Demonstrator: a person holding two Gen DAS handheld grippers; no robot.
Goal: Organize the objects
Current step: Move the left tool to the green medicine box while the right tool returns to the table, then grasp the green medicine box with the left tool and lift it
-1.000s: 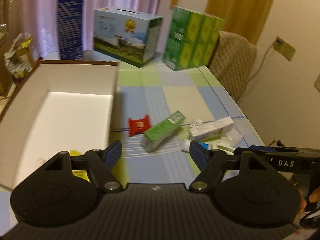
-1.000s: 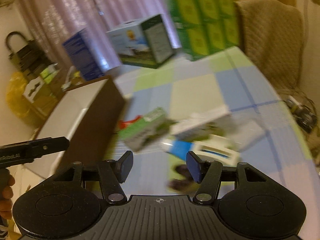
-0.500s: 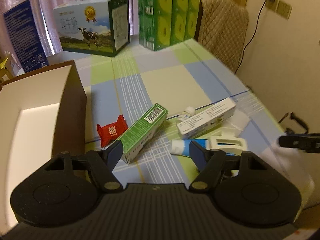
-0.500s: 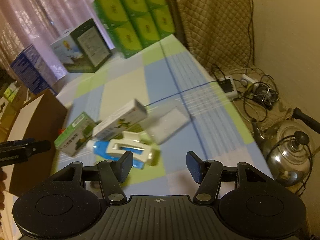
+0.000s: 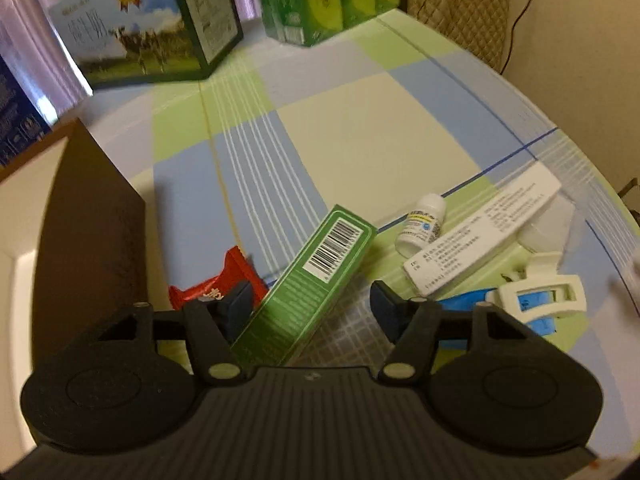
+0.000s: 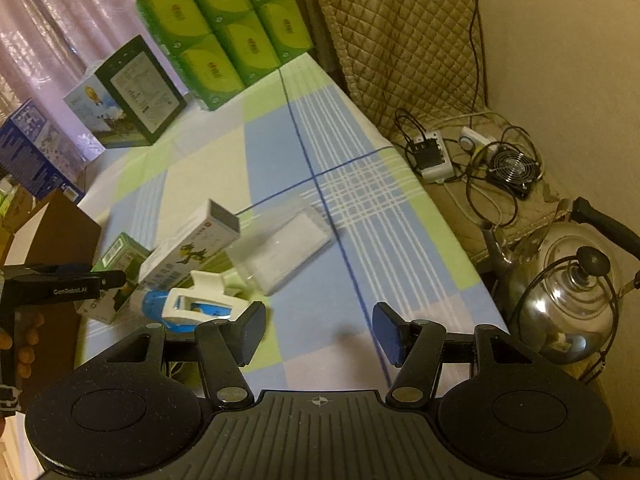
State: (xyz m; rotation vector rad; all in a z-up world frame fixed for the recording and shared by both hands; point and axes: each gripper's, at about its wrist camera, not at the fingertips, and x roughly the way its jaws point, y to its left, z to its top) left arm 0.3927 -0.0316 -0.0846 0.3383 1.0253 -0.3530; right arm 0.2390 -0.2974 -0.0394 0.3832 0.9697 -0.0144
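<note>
A long green carton point(image 5: 312, 292) with a barcode lies on the checked tablecloth, its near end between the open fingers of my left gripper point(image 5: 310, 308). A red candy packet point(image 5: 212, 290) lies by the left fingertip. To the right lie a small white bottle point(image 5: 422, 230), a long white carton point(image 5: 484, 236), a white hair claw point(image 5: 540, 292) and a blue tube point(image 5: 460, 306) under it. My right gripper point(image 6: 320, 334) hovers open over bare cloth, right of the white hair claw point(image 6: 200, 306), long white carton point(image 6: 188, 246) and a clear plastic box point(image 6: 286, 248).
An open brown cardboard box point(image 5: 80, 240) with a white inside stands at the left. A milk carton box point(image 5: 144, 28), green tissue packs point(image 6: 228, 28) and a blue box point(image 6: 32, 152) line the far edge. Beyond the right table edge are a kettle point(image 6: 572, 292), cables and a quilted chair point(image 6: 400, 32).
My left gripper has swung right from over the open box and come down close onto the green carton. The right gripper has turned right, toward the table's edge and the kettle.
</note>
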